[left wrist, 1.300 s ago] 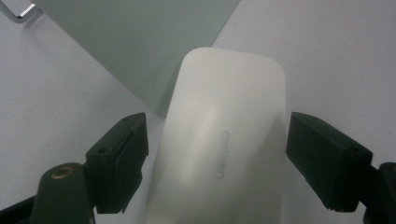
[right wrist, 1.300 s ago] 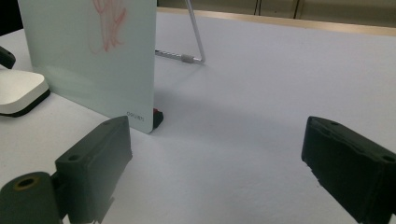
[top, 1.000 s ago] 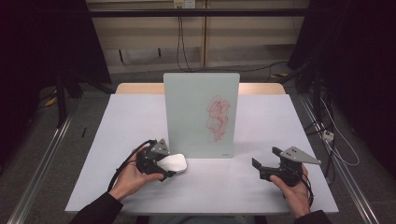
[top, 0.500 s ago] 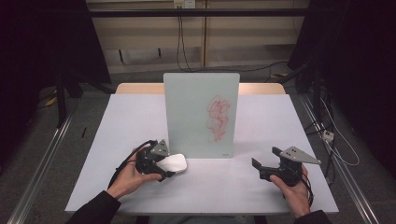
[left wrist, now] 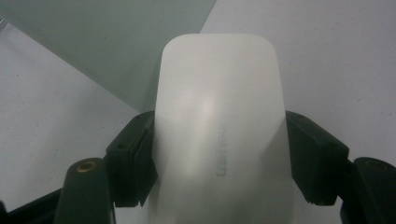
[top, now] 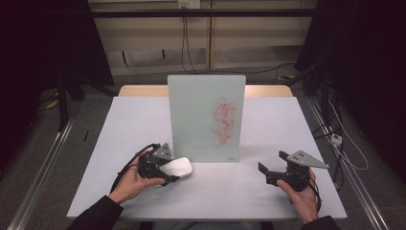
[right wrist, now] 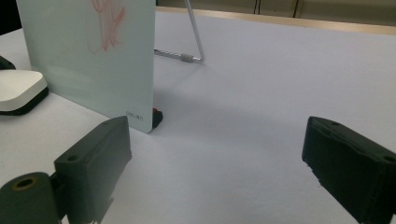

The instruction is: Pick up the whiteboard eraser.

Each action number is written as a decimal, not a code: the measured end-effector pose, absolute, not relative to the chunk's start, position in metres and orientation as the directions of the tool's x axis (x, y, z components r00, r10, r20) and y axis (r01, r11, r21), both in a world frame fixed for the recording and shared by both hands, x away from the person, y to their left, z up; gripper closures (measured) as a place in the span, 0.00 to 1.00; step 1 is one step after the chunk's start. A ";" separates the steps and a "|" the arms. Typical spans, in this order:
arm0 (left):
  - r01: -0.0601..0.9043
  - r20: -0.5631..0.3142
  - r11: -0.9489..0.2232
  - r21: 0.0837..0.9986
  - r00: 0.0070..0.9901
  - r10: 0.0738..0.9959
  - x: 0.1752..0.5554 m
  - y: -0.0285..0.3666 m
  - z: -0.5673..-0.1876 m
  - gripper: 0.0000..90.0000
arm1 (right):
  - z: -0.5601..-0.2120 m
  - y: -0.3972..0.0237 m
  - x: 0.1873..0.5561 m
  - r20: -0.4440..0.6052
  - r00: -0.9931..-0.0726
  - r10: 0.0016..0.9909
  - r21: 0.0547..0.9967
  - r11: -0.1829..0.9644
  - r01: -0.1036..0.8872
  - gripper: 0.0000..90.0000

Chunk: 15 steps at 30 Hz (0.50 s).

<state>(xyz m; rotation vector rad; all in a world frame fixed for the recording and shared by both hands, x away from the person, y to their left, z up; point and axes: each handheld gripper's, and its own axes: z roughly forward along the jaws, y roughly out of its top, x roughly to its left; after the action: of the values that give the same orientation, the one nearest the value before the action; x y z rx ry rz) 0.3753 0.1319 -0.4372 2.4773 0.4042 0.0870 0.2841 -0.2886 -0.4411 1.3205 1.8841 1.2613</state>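
Left gripper view puts my two black pads pressed against the long sides of the white eraser; the jaws have just been closing and now pinch it, its rounded top running away toward twelve o'clock. In the high view my left gripper holds that eraser low on the table, just off the glass board's bottom corner at about seven o'clock from the board's middle. The board stands upright on its wire stand, with the red scribble toward its three o'clock half. My right gripper sits well apart at the board's five o'clock, jaws wide and holding nothing.

My worry is the grip: the pads catch the eraser's smooth curved flanks near its rear, so a hard wipe could twist it loose. Pushing on a board held up by one thin stand could also tip it backward or slide it, unless my free gripper steadies an edge.
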 end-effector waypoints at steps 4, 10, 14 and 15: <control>0.276 -0.049 -0.752 0.599 0.950 0.310 0.374 0.132 -0.435 0.34 | -0.441 -0.289 0.284 0.099 -0.396 0.913 0.894 0.094 0.439 0.09; 0.277 -0.051 -0.738 0.616 0.948 0.314 0.371 0.134 -0.433 0.34 | -0.441 -0.288 0.285 0.101 -0.395 0.913 0.893 0.092 0.440 0.09; 0.279 -0.045 -0.722 0.633 0.944 0.326 0.369 0.136 -0.432 0.35 | -0.441 -0.288 0.285 0.106 -0.394 0.913 0.894 0.086 0.441 0.09; 0.281 -0.045 -0.713 0.642 0.943 0.331 0.369 0.137 -0.431 0.35 | -0.441 -0.288 0.285 0.104 -0.392 0.914 0.892 0.088 0.443 0.09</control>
<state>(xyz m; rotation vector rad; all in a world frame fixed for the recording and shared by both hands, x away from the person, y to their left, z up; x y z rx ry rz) 0.3689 0.1373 -0.4312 2.4067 0.4309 0.0950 0.2854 -0.2882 -0.4411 1.3306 1.8831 1.2636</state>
